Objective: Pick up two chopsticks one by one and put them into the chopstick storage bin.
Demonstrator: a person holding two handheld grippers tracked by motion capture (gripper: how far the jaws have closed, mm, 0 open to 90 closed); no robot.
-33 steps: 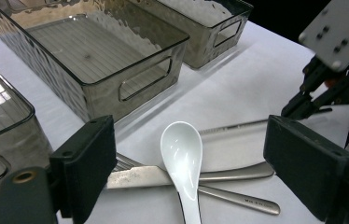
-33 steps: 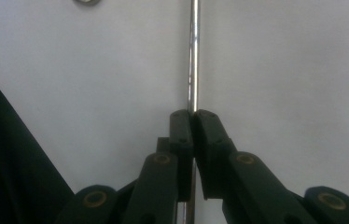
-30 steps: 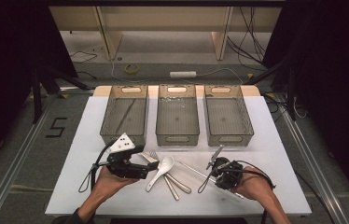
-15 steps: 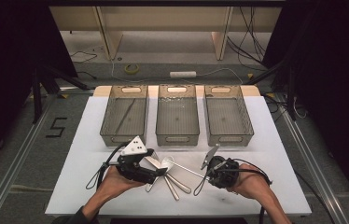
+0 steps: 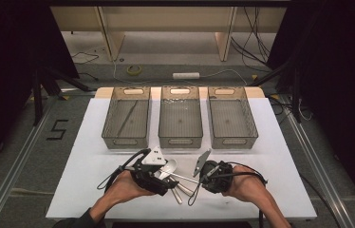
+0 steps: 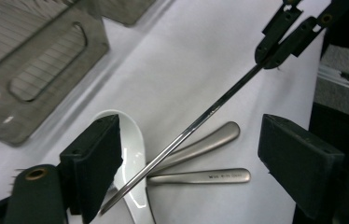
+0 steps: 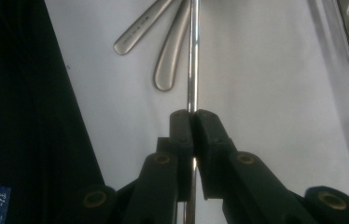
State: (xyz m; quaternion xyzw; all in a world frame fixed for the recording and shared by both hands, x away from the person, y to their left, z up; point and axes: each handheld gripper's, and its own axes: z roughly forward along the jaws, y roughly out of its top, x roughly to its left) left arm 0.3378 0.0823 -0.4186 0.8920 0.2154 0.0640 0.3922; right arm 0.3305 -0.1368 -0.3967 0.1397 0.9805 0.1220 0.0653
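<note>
Your right gripper (image 7: 192, 116) clamped on the metal rod (image 6: 196, 126), left gripper (image 6: 189, 154) wide apart, just narrowing around it.

Black numeral "5" on the floor (image 5: 58, 129) left of the table, engraved maker's mark on a spoon handle (image 6: 219, 176) too small to read

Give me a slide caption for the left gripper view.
Open left gripper, jaws just closing, straddles a metal chopstick clamped by the right gripper.
</note>
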